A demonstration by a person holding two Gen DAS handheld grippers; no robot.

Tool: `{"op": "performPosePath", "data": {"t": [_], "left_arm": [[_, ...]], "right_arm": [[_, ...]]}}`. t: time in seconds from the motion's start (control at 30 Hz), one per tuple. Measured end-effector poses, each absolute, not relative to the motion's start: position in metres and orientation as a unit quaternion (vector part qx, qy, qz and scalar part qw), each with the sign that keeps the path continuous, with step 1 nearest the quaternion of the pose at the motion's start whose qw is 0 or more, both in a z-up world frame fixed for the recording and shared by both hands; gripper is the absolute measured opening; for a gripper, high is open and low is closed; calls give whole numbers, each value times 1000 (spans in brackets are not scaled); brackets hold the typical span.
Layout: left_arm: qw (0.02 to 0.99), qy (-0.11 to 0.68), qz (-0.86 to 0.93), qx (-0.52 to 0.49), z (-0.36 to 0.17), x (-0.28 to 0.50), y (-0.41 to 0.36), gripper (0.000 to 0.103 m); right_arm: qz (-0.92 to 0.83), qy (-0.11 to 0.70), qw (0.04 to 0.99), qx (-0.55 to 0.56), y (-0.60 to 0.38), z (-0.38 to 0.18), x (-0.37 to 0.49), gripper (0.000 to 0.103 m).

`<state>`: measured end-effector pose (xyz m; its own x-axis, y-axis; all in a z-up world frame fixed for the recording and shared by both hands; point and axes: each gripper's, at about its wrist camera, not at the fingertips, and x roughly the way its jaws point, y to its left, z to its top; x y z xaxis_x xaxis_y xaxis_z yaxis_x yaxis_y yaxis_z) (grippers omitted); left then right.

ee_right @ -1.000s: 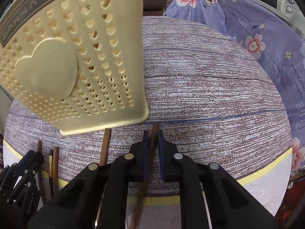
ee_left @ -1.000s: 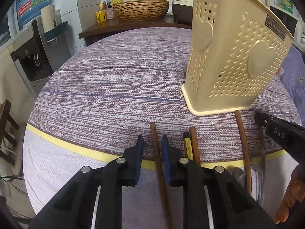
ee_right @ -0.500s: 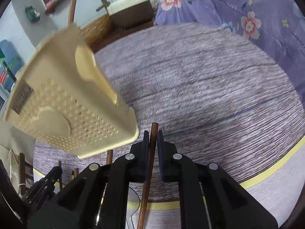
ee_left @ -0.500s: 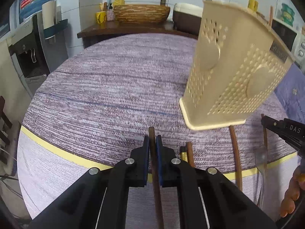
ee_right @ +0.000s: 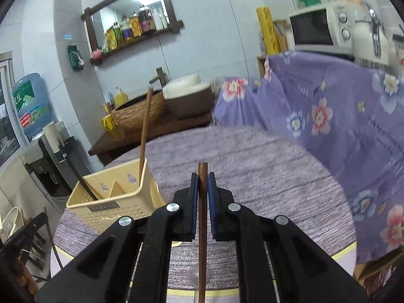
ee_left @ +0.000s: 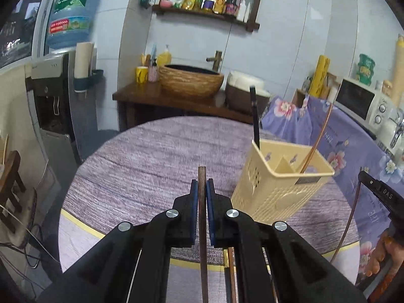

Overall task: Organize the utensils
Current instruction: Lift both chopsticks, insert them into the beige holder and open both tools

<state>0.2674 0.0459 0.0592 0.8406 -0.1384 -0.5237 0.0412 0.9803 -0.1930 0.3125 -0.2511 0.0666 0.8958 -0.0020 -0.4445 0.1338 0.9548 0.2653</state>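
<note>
With the left gripper (ee_left: pixel 202 197) clenched on one brown chopstick (ee_left: pixel 202 176) and the right gripper (ee_right: pixel 202 194) clenched on another chopstick (ee_right: pixel 202 174), each should be tipped upright over the cream utensil basket (ee_left: pixel 275 197) at right of centre before letting go.

A lived-in home kitchen and dining area is shown. A round table (ee_left: pixel 151 156) is covered with a woven purple cloth. A basin (ee_left: pixel 190 79) with a tap is set on a wooden counter against tiled walls. Bottles are kept on a wall shelf (ee_left: pixel 204 12). A microwave (ee_right: pixel 319 26), a water dispenser (ee_left: pixel 54 93) and a flowered cover (ee_right: pixel 341 106) are also seen.
</note>
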Motion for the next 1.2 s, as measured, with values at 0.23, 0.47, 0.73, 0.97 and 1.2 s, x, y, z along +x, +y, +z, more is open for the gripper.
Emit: {"op": "performPosePath", "data": {"t": [0.23,0.47,0.73,0.97,1.2], "left_arm": [[964,246,-43,-96,79,253,60,8],[969,224,-39,-93,93,244,67,8],[975,197,-27,-94,111,247,75,8],[986,142,-24,-84,173,256,74,8],[991,64,-61,-97,258,252,49,8]], "right_arm": [[-38,196,972,125,-256,86,288,9],[-27,190,975,110,-260,97,277,9],[-22,178,979,97,-263,117,279,8],[-17,153,984,94,-265,169,294,8],[26,98,987,121,-256,259,295,8]]}}
